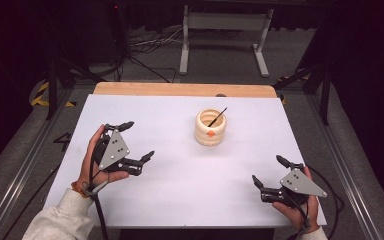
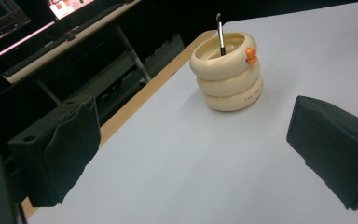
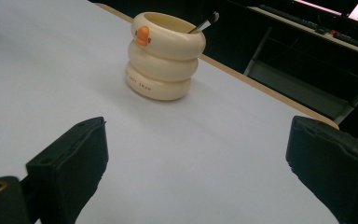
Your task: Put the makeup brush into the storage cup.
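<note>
1. A cream pen holder [image 1: 210, 128], built like three stacked rings with a small orange duck-bill knob on its top ring, stands upright on the white desk [image 1: 180, 200], its long axis vertical.
2. The holder sits nearer the far edge of the desk than the near edge, a little to the right of the desk's middle, and well apart from both grippers.
3. A thin black brush [image 1: 218, 113] stands in the holder and leans over; in the high view its tip points up and toward the far right corner of the desk, while its lower end is hidden inside the cup.
4. In the left gripper view the brush [image 2: 221, 33] rises nearly upright out of the holder [image 2: 227, 71], with the orange knob on the holder's right side.
5. In the right gripper view the brush [image 3: 204, 24] slants to the right over the rim of the holder [image 3: 164, 56], and the orange knob faces the camera.
6. The left gripper [image 1: 141, 140] is held above the left part of the desk, its jaws spread wide with nothing between them, aimed toward the holder.
7. The right gripper [image 1: 268, 171] is held near the near right corner of the desk, its jaws also spread wide and empty.
8. A light wooden strip [image 1: 180, 89] runs along the far edge of the desk.
</note>
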`<state>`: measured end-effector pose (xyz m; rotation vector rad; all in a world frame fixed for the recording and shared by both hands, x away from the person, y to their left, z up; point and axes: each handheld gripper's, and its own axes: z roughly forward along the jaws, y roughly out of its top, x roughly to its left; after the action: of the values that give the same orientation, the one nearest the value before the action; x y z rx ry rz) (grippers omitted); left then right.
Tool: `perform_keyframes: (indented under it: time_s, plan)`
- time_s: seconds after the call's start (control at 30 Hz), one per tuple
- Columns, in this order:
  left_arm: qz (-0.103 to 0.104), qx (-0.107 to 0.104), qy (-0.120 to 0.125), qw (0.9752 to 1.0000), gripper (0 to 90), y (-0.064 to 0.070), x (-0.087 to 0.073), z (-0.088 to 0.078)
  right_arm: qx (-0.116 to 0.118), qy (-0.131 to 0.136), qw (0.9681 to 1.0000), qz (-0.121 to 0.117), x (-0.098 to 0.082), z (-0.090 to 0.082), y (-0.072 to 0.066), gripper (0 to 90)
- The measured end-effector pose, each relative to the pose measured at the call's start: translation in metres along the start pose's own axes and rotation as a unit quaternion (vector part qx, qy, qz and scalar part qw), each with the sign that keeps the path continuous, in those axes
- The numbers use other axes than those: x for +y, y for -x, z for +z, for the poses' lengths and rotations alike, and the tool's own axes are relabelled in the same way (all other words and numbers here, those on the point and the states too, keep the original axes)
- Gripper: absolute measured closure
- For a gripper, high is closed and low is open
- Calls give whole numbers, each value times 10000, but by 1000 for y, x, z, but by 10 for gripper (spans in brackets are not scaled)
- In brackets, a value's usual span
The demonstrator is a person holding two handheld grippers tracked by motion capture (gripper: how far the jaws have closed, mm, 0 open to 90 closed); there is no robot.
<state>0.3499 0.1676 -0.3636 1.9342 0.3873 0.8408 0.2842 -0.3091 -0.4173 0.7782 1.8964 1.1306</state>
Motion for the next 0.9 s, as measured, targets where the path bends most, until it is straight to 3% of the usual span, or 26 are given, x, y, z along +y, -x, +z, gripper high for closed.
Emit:
perform_keyframes:
  time_s: [0.9]
  plan:
    - [-96, 132, -347, 9993, 43, 7, -44, -28, 30, -9, 10000, -43, 0, 0, -1, 61]
